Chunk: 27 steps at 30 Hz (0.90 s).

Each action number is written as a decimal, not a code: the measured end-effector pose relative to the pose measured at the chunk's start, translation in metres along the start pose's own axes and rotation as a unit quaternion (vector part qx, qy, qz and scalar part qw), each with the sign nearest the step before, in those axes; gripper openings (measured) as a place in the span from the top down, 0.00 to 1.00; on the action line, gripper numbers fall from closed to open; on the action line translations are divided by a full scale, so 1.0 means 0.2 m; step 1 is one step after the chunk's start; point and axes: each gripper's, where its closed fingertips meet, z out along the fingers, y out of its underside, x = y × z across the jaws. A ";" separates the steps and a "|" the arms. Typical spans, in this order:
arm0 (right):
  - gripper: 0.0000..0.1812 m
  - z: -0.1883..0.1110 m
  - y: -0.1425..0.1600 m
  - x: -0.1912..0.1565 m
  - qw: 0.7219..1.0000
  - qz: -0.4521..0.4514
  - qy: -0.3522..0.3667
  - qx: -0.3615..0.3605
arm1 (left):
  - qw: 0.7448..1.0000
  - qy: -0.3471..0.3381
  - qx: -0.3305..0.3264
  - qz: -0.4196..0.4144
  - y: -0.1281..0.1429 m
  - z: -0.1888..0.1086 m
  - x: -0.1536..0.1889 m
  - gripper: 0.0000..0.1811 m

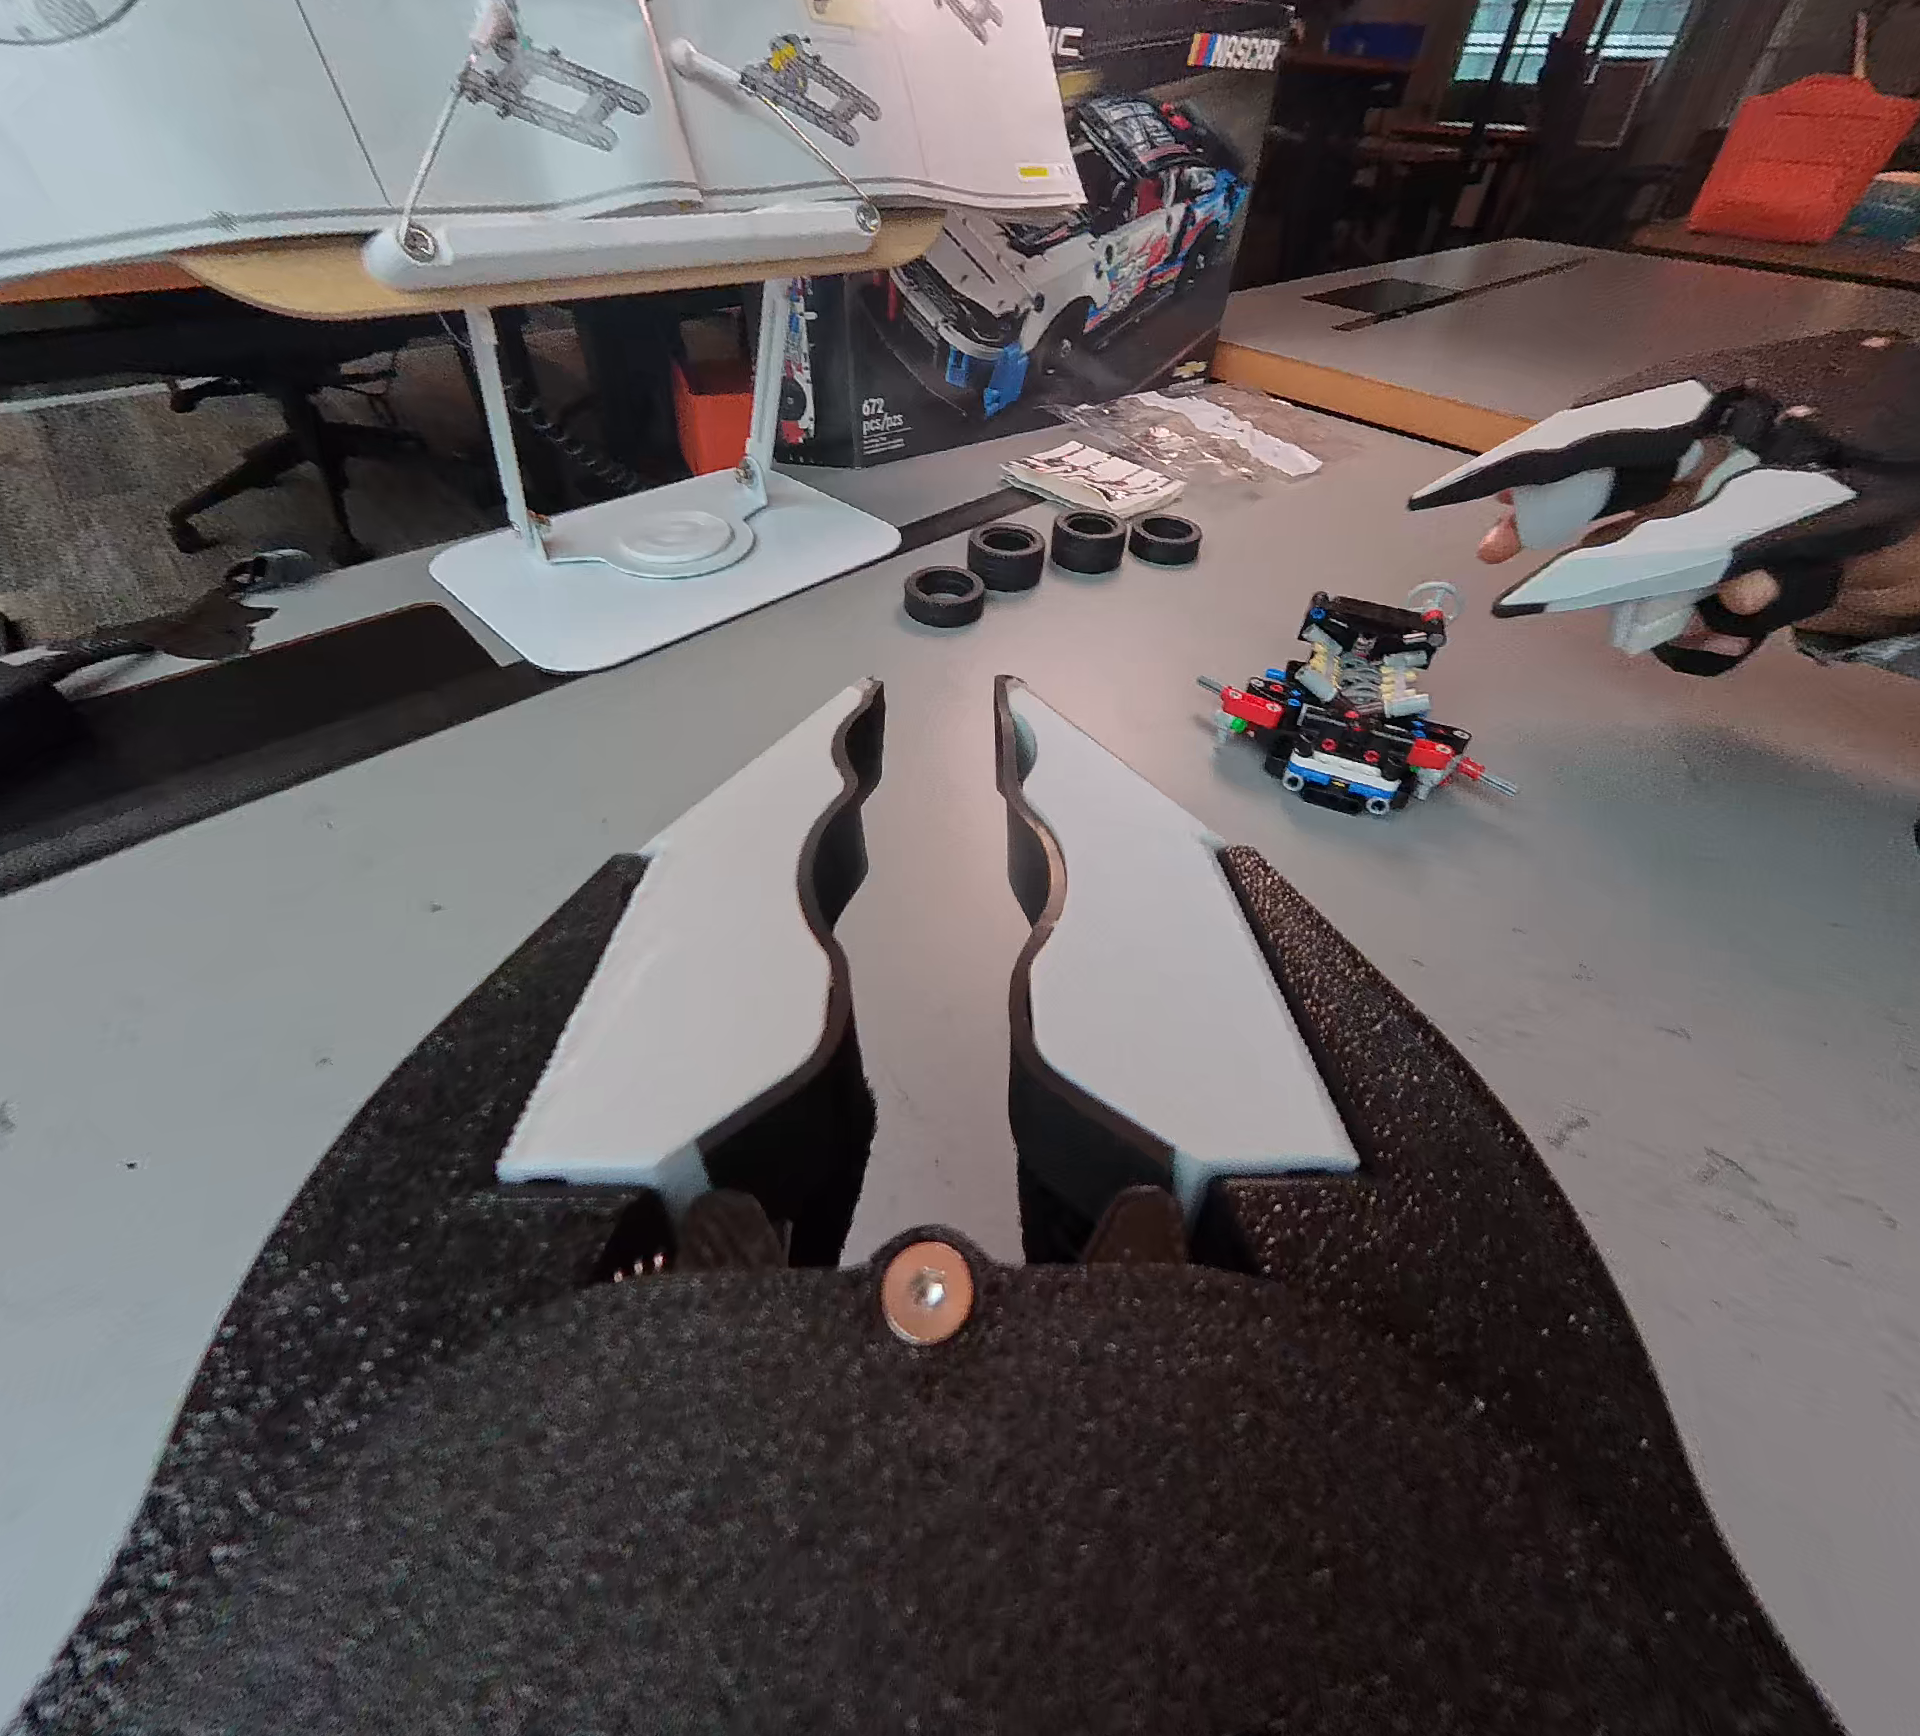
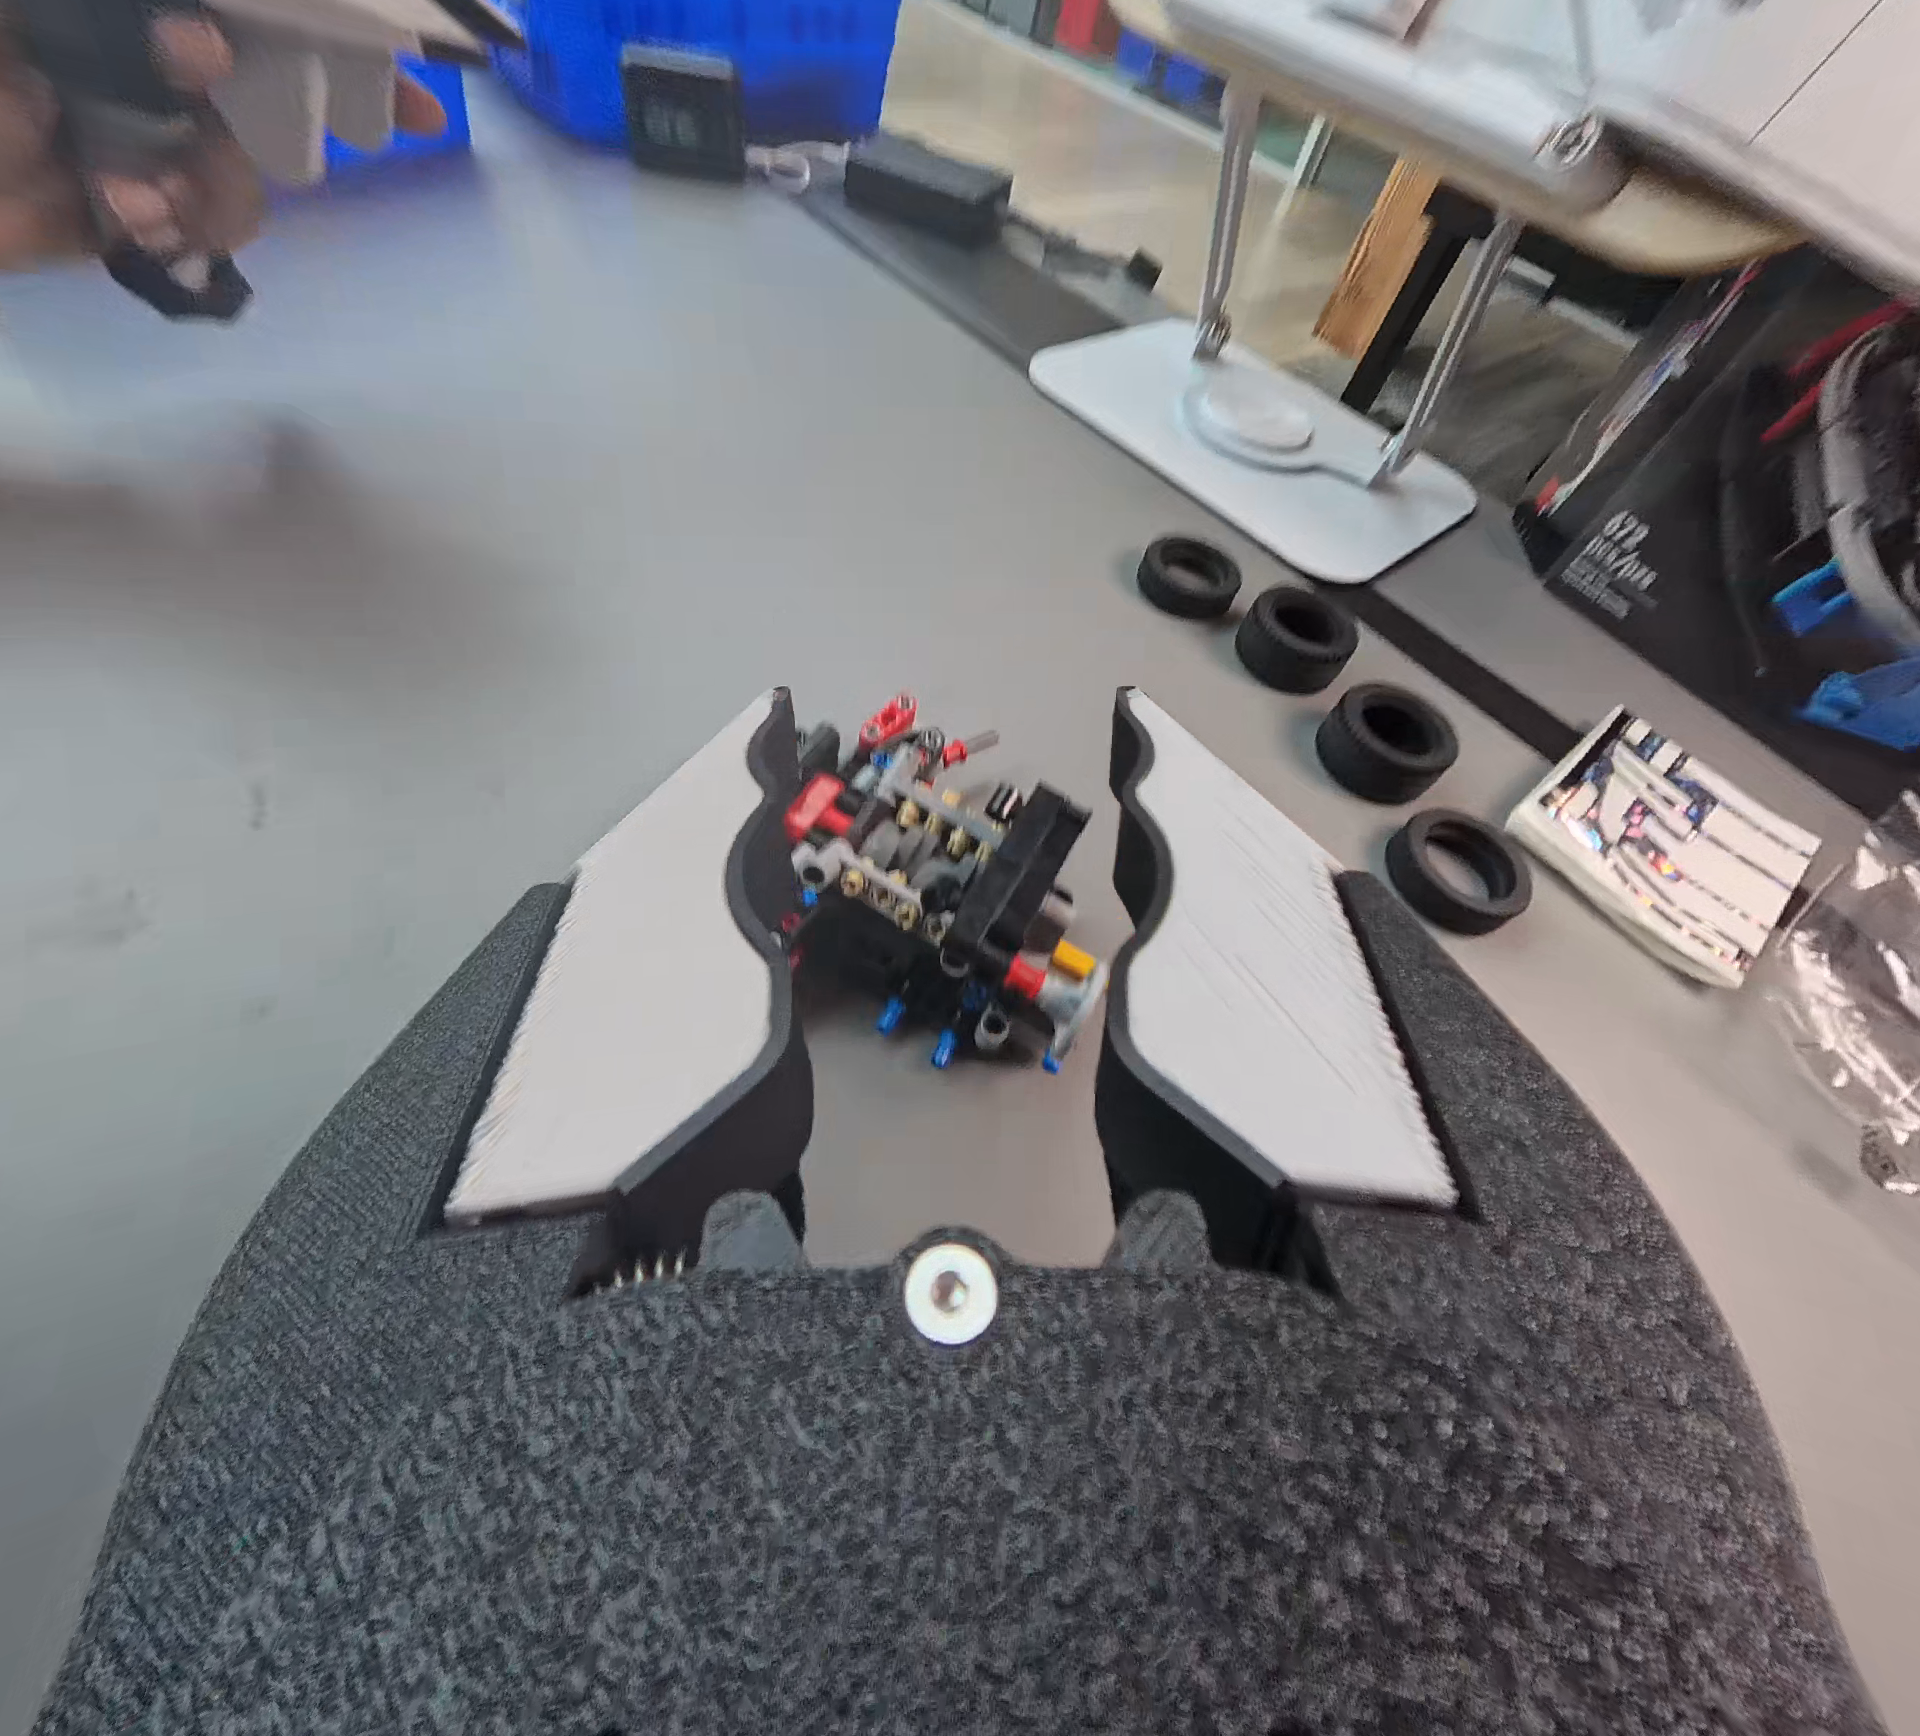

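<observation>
1. Centrally, a partly built brick car chassis [image 2: 940, 886] sits on the grey worktop [image 2: 520, 647], framed between the parted right tongs [image 2: 945, 715].
2. Four black tyres [image 2: 1387, 741] line up beside it.
3. Left tongs [image 1: 938, 684] hover apart, empty.

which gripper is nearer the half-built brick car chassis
Right. The right gripper hovers open just above the brick car chassis; the left gripper is open over bare table, off to its side.

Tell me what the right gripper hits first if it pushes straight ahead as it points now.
Most likely the small brick-built chassis: it sits on the grey table framed between the open fingers of the right gripper. Depth is unclear; the gripper may pass above it.
</observation>
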 end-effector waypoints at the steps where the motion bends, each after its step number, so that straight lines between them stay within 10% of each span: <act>1: 0.68 -0.02 -0.10 0.00 0.999 0.008 0.012 0.041 | 1.000 -0.013 0.003 0.005 -0.03 0.02 -0.04 0.88; 7: 0.90 -0.07 -0.51 -0.31 0.975 0.015 -0.004 0.223 | 0.996 -0.071 0.029 0.038 -0.32 0.34 -0.37 0.85; 17: 0.99 0.32 -0.42 -0.97 0.986 0.000 -0.103 0.134 | 0.982 -0.128 -0.064 0.125 -0.52 1.12 -0.86 0.80; 21: 0.99 0.36 -0.35 -1.05 0.984 -0.030 -0.126 0.119 | 0.979 -0.149 -0.051 0.129 -0.52 1.14 -0.93 0.94; 27: 1.00 0.37 -0.29 -1.06 0.983 -0.013 -0.147 0.109 | 0.977 -0.102 0.057 -0.177 -0.45 0.97 -1.09 0.98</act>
